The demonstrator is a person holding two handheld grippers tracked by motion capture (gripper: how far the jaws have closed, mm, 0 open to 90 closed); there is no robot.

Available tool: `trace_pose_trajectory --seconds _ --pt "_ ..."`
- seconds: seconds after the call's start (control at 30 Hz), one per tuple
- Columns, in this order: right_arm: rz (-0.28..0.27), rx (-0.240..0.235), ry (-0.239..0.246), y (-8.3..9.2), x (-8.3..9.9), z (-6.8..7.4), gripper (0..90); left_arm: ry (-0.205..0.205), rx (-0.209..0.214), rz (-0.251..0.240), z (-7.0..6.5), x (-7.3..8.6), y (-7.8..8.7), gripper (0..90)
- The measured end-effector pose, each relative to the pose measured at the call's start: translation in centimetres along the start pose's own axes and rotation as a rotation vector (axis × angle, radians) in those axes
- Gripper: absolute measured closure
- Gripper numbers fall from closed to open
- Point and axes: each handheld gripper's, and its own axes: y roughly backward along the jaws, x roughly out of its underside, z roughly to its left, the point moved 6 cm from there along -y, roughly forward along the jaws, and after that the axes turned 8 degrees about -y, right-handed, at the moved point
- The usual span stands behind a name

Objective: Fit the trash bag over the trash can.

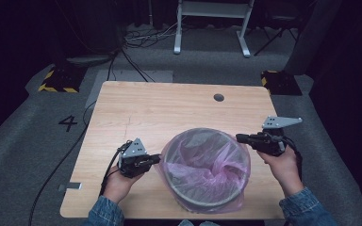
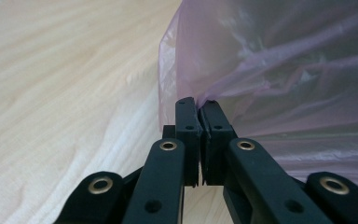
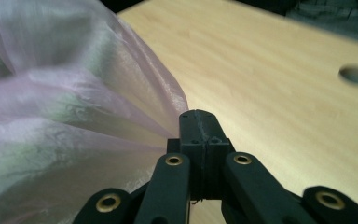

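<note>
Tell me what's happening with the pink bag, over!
Left gripper shut on bag edge. Right gripper shut on opposite edge. Bag lines bin on table. Nothing blocking.

Bin (image 1: 207, 190) mid-table — far half free (open)

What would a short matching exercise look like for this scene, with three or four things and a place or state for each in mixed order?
Things:
1. left tongs
2. right tongs
3. bin
4. round hole

Descriptions:
A. in the tabletop, far side
B. lined with a pink bag
C. shut on the bag's edge at the person's left
D. shut on the bag's edge at the person's right

Pairs: 1-C, 2-D, 3-B, 4-A
</note>
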Motion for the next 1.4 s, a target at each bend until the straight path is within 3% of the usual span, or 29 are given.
trace_pose_trajectory --seconds 0.27,0.33,0.43,0.53,0.6,0.7,0.8,0.87,0.97,1.07,1.17,1.27,1.4 --pt "0.099 0.000 -0.095 -1.8 4.9 -2.3 90.0 -0.025 0.003 0.166 -0.7 2.8 -1.7 88.4" --pt "0.117 -0.002 -0.113 -2.0 6.1 -2.5 90.0 -0.040 0.004 0.204 -1.1 3.5 -1.7 88.4" --pt "0.127 -0.007 -0.138 -2.0 7.5 -2.7 90.0 -0.023 0.001 0.224 -1.3 4.5 -0.9 88.3" --pt "0.130 -0.008 -0.160 -1.6 8.8 -2.8 89.9 0.011 -0.010 0.186 -1.0 5.2 0.5 86.0" --pt "0.117 -0.003 -0.166 -1.0 9.4 -2.8 87.5 0.042 -0.015 0.117 -0.8 5.2 1.7 69.9" --pt "0.055 0.005 -0.131 0.5 9.3 -2.6 64.9 0.092 0.046 -0.015 -0.7 4.6 3.6 46.4" --pt "-0.024 -0.009 -0.042 2.4 8.5 -1.5 50.8 0.105 0.078 -0.096 -0.7 3.8 4.8 37.5" --pt "-0.054 -0.007 -0.013 3.6 8.0 -0.9 43.9 0.088 0.100 -0.133 -1.2 2.8 5.3 33.4" --pt "-0.083 -0.024 0.031 5.3 7.3 0.4 36.3 0.029 0.138 -0.170 -2.6 1.0 5.7 30.1" --pt "-0.126 -0.100 0.074 7.1 6.7 2.0 32.5 -0.041 0.155 -0.203 -4.1 -0.5 5.9 27.7" --pt "-0.181 -0.151 0.103 8.6 6.2 3.2 29.5 -0.074 0.151 -0.205 -4.9 -1.5 5.7 26.1" --pt "-0.169 -0.194 0.118 9.0 6.1 3.9 25.8 -0.066 0.179 -0.196 -5.1 -2.0 5.0 24.2" --pt "-0.118 -0.224 0.177 7.8 6.5 4.9 21.3 -0.141 0.204 -0.164 -6.5 -2.3 4.1 21.7"
